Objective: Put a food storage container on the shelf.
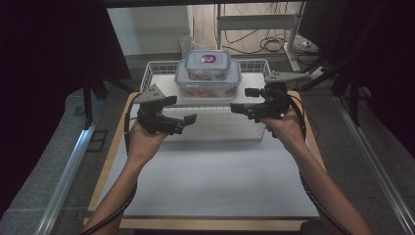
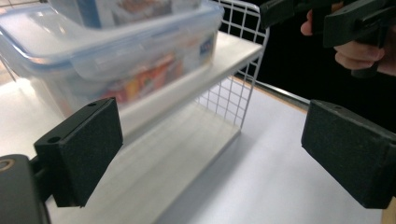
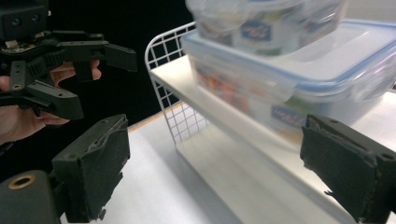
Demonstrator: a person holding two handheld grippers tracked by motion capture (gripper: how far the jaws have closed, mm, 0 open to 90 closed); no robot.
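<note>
Big box (image 1: pixel 208 84) sits on the upper shelf of the wire rack (image 1: pixel 155 68) at the table's far side, small box (image 1: pixel 208 63) stacked on its lid. Both clear, blue-rimmed, lids on. My left tongs (image 1: pixel 184 123) hang near the rack's left front, my right tongs (image 1: pixel 241 101) near its right front; both wide open, nothing held, neither touching a box. Approach step, I judge: I flank the stack, no grasp yet. Next move calls for bringing both tongs in level, one to each end of the big box, then closing evenly so the top box doesn't slide.
</note>
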